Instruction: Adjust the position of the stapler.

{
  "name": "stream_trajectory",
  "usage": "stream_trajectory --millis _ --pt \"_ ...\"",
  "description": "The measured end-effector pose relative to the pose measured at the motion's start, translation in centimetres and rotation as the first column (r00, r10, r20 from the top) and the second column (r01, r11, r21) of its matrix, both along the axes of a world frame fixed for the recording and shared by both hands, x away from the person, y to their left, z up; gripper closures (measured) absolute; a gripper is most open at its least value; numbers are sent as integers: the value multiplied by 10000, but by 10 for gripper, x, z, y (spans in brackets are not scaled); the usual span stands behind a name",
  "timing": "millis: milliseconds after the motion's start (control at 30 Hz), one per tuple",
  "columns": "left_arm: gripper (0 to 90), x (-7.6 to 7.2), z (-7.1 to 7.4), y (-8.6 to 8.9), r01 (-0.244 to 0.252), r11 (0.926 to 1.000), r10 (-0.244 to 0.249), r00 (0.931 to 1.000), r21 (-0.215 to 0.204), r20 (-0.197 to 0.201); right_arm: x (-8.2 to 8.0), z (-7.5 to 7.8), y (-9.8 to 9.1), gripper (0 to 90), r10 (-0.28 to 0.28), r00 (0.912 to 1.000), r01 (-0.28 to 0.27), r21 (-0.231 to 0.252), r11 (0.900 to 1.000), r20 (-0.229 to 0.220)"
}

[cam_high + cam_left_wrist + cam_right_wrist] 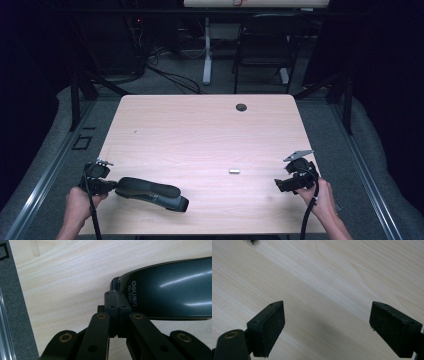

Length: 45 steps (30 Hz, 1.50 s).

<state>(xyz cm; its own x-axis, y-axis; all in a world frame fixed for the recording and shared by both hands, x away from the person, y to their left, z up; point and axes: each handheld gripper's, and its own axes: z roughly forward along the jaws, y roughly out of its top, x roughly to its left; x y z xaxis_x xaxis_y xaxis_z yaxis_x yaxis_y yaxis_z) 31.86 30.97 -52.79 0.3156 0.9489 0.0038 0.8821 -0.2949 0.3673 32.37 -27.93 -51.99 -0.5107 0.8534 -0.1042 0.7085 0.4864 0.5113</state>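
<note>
2 claws work this counter [200,130], and the left claw [102,186] is the one that matters: it is clenched at the near end of the stapler [152,193]. In the left claw's view its pads [117,305] stand pressed together right at the stapler's [170,290] rounded tail, beside the printed brand mark; whether they pinch a thin edge there or merely butt against it I cannot tell.

Seen from above, the stapler lies flat near the counter's front-left edge. Its long axis runs from the left claw away to the right and slightly toward the person, so the whole body extends beyond the pads rather than beside them. That makes the left hand [80,202] far nearer to it than the right.

Across the counter, the right claw [281,186] is released: in its own view the 2 pads [270,325] stand wide apart over bare wood, with nothing between them. It hovers near the front-right edge, well apart from the stapler.

Between the 2 claws lies 1 small silver piece [234,171], probably a strip of staples, closer to the right claw.

Any coming move probably turns on that axis: pushing or dragging from the tail would swing the stapler's far end, so the right claw may need to steady it.
</note>
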Motion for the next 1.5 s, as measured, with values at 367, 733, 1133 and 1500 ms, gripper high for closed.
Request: stream_trajectory --millis 367,733,1133,1500 --pt "900 0 -1 1 174 9970 -193 9995 -759 -250 0 1 1 125 -13 10000 14 -131 9999 75" --pt "900 -2 0 -14 930 9931 -963 9944 -711 -437 0 0 1 127 -26 10000 26 -144 9999 -3" --pt "900 -5 1 -30 1556 9831 -1622 9847 -967 -640 0 0 2 133 -7 10000 7 -51 10000 8" --pt "900 -6 0 -37 1803 9738 -1915 9788 -1384 -726 -8 11 18 139 440 9990 -441 774 9960 27"
